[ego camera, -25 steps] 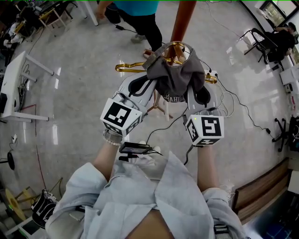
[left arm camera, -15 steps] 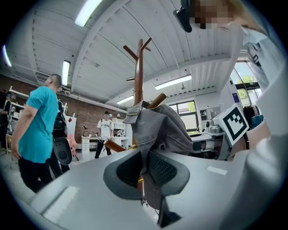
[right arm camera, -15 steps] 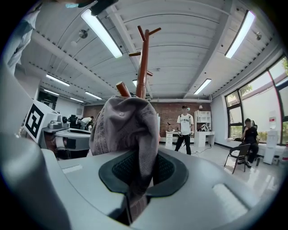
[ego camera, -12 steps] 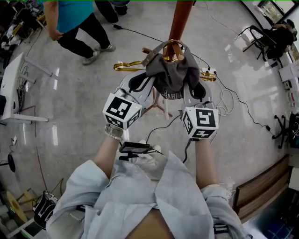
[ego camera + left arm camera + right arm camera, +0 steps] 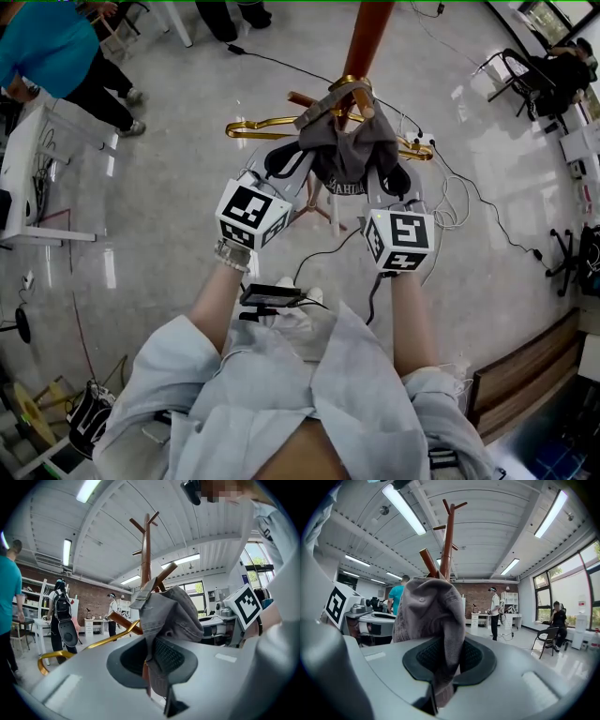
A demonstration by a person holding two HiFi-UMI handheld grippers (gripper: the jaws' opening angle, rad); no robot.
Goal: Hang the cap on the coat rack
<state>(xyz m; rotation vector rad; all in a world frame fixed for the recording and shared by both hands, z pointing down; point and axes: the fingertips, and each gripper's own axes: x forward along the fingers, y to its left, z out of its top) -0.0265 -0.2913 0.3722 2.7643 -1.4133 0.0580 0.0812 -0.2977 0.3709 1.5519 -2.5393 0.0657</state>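
Observation:
The grey cap point(image 5: 349, 150) hangs between my two grippers, right against the brown wooden coat rack pole point(image 5: 367, 36). My left gripper point(image 5: 298, 171) is shut on the cap's left edge point(image 5: 154, 634), and my right gripper point(image 5: 392, 178) is shut on its right edge point(image 5: 443, 634). The cap's back strap point(image 5: 323, 101) rests over a short wooden peg point(image 5: 361, 101) of the rack. In the left gripper view the rack point(image 5: 146, 545) rises behind the cap, with a peg point(image 5: 164, 576) touching the cap's top. In the right gripper view a peg point(image 5: 427, 560) pokes out just above the cap's crown.
A gold clothes hanger point(image 5: 262, 128) hangs on the rack below the cap. Black cables point(image 5: 478, 211) trail over the shiny floor on the right. A white desk point(image 5: 28, 164) stands at the left, a person in a teal shirt point(image 5: 47, 52) walks at the far left, and a chair point(image 5: 525, 80) stands at the far right.
Both grippers have carried the cap slightly up and forward onto the rack's peg. The person in teal has walked from beside the rack to the far left.

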